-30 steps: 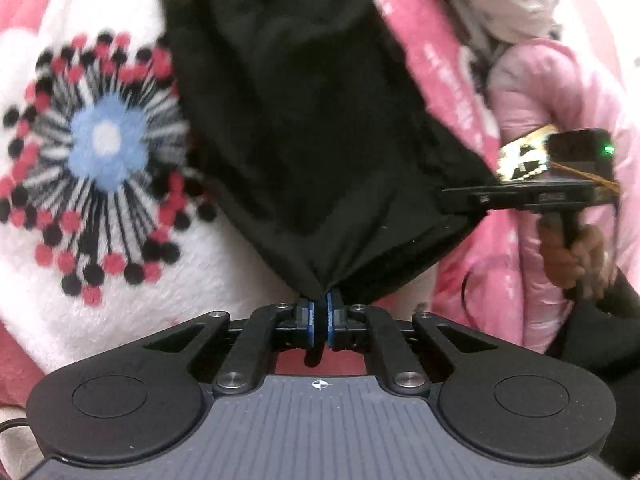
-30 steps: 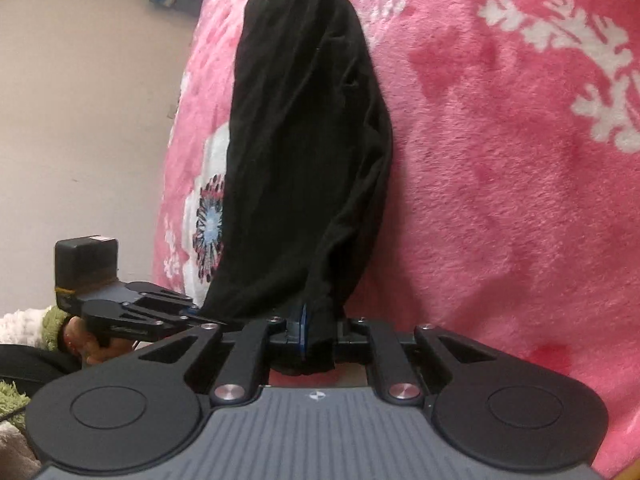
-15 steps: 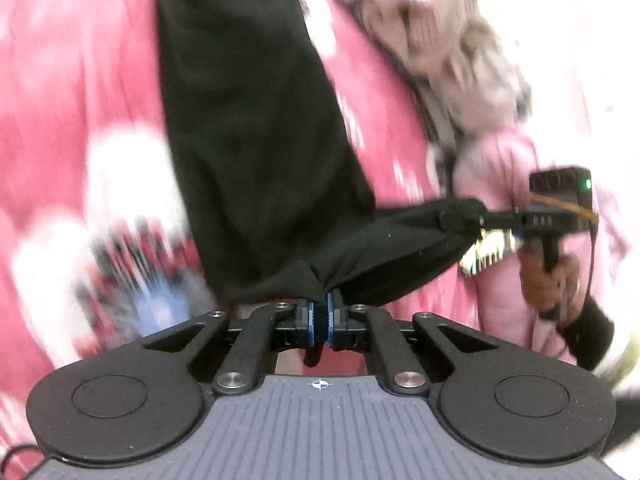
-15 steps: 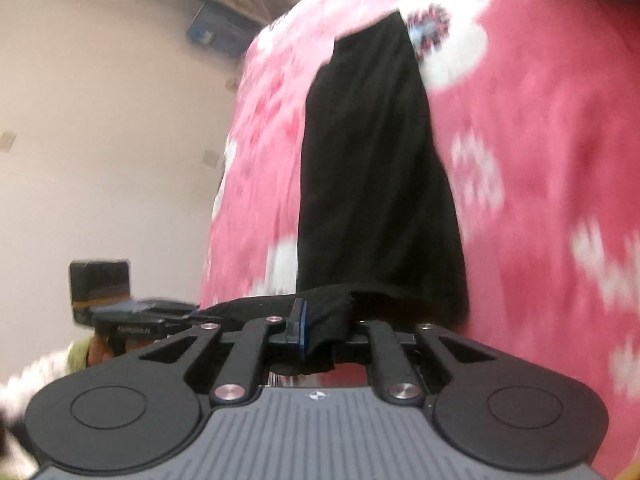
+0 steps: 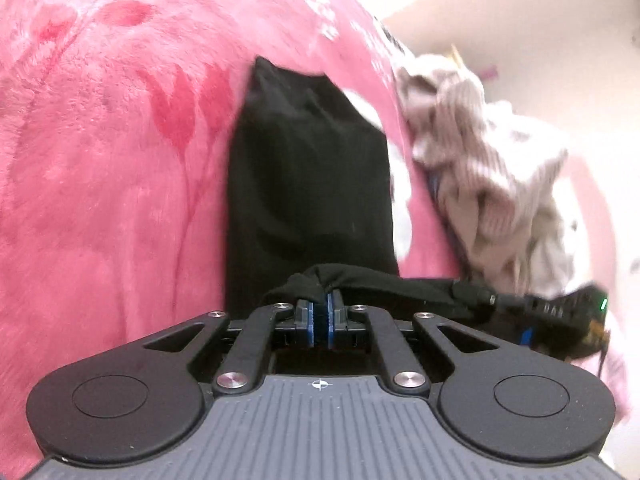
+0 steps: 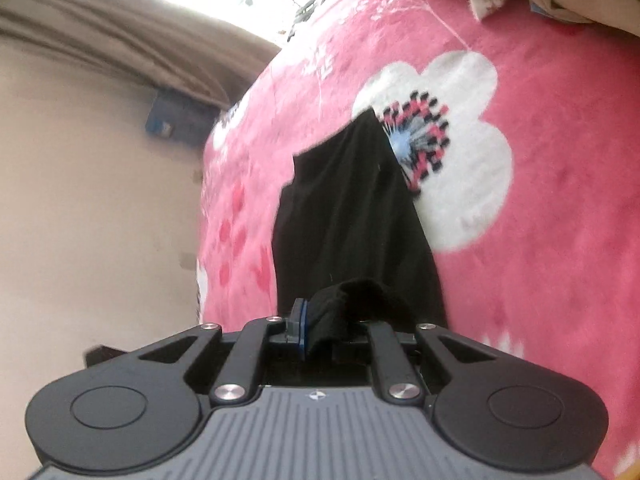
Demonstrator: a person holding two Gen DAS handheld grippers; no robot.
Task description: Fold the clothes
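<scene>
My left gripper [image 5: 319, 312] and right gripper [image 6: 320, 330] both pinch the black cloth's [image 5: 308, 184] near edge; its length runs straight away from them.

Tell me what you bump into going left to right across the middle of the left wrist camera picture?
Pink blanket → black garment → beige knitted clothes pile → pale wall.
</scene>
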